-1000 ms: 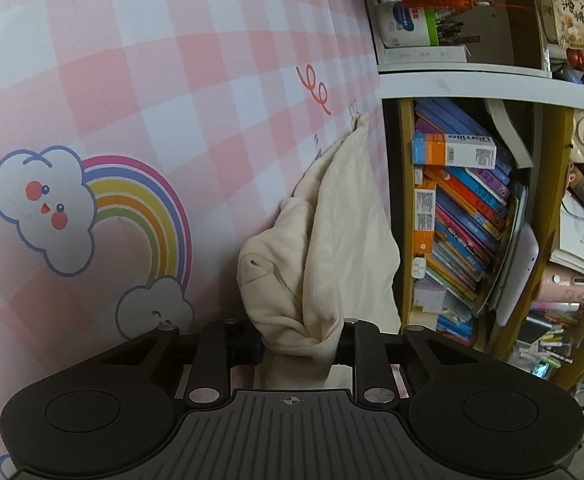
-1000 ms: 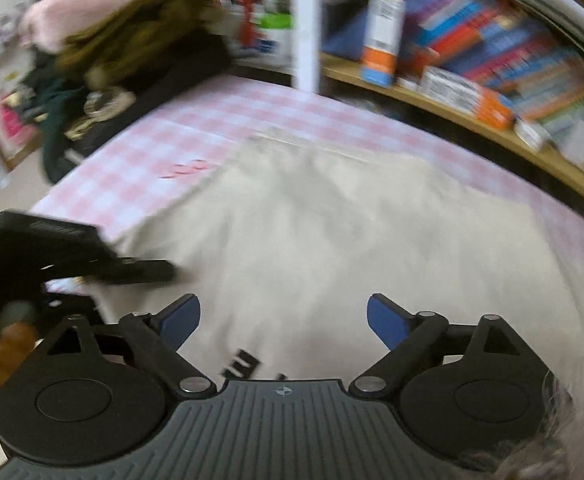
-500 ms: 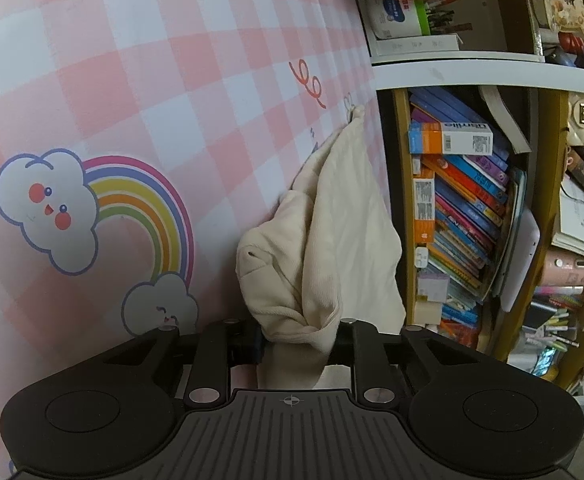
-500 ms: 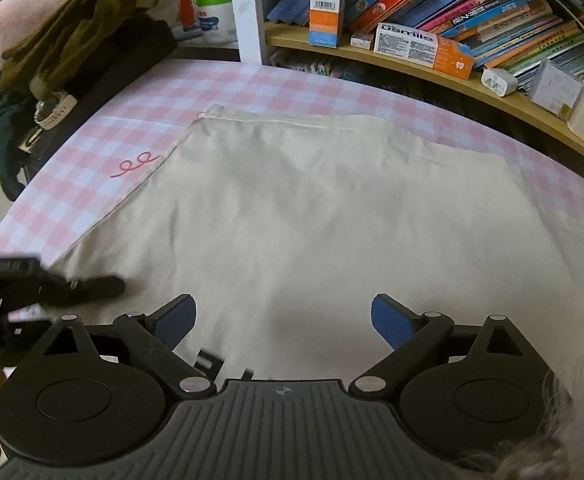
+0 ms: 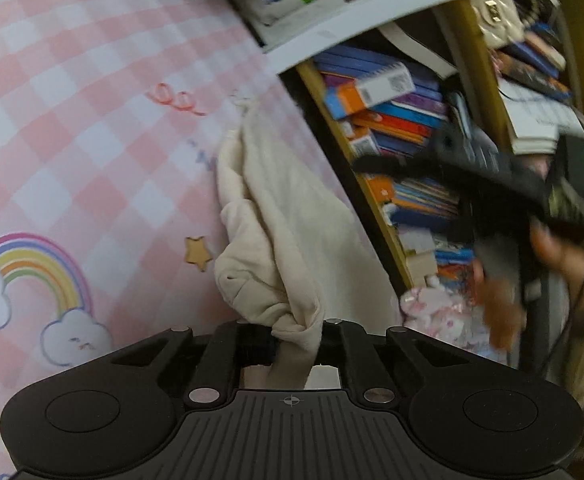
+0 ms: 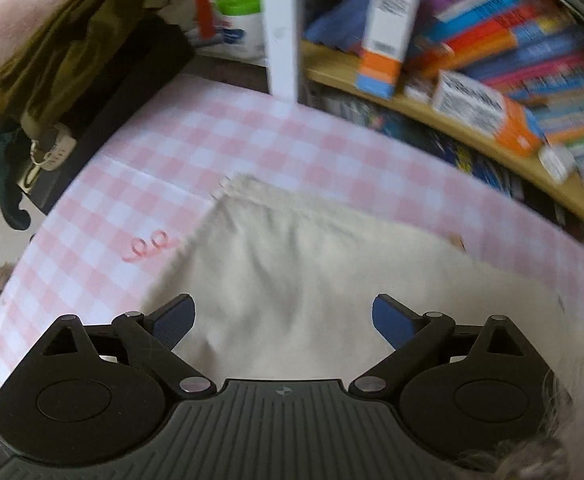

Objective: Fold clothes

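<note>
A cream garment [image 6: 311,260] lies spread on the pink checked tablecloth [image 6: 172,152]. In the left wrist view one edge of the garment [image 5: 284,208] is bunched and lifted off the cloth. My left gripper [image 5: 295,328] is closing, its jaws pinching that bunched edge. My right gripper [image 6: 284,316] hovers open above the flat part of the garment, blue pads [image 6: 176,316] wide apart and nothing between them. The left wrist view also shows the right gripper [image 5: 491,168], blurred, with the person's hand [image 5: 551,248] on it.
A bookshelf [image 6: 491,60] packed with books runs along the table's far side, with a white post [image 6: 280,28] beside it. A pile of olive and dark clothes [image 6: 72,40] sits past the far left corner. A rainbow print [image 5: 40,268] marks the tablecloth [image 5: 72,100].
My left gripper has risen and rolled, pulling the bunched edge up with it. My right gripper has swept across the garment toward its far corner and now shows in the left wrist view.
</note>
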`<state>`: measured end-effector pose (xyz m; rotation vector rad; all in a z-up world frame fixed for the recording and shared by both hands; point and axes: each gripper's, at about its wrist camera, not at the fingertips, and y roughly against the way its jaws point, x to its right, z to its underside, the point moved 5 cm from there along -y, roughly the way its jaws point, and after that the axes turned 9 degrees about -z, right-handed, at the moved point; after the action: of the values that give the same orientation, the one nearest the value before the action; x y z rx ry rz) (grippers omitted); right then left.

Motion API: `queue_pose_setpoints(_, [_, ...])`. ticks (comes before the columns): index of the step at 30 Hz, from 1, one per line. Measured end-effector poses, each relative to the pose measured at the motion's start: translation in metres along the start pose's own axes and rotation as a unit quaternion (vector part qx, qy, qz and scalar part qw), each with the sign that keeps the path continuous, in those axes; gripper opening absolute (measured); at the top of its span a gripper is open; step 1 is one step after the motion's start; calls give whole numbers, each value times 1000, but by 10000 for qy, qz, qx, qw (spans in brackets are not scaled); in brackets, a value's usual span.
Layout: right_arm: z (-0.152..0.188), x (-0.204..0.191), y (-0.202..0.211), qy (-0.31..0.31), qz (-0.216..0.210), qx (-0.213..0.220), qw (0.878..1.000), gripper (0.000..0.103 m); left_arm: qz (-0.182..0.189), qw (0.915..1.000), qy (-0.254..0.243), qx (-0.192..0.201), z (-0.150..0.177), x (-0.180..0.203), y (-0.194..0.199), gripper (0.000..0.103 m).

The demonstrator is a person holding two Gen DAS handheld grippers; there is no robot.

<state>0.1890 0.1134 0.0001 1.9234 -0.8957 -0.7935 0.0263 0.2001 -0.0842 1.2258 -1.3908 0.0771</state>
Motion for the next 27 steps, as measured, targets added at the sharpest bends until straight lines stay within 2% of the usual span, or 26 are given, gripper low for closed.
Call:
queue_pose_setpoints(6, [-31,-24,-17,703,173,-290,9970,96,125,9989,-451,-34,3,23,-5,10])
queue_pose_setpoints(12, [-48,-36,-32,991,238,-516,9935,96,216,9948,-984,-116,11,45,-9,10])
queue_pose_setpoints(21, [-38,-55,-68,1027,246,-1165,9876,96,250,9927,-1164,-207,14,54,-17,10])
queue_pose_setpoints(24, [-29,-66,-80,1306,414,-1423,9803,96,271,9919,-1209,-265,17,57,-20,10])
queue_pose_setpoints(27, [-17,-75,-93,1697,655,-1721,9681,96,287,9910,-1269,-298,19,60,-22,10])
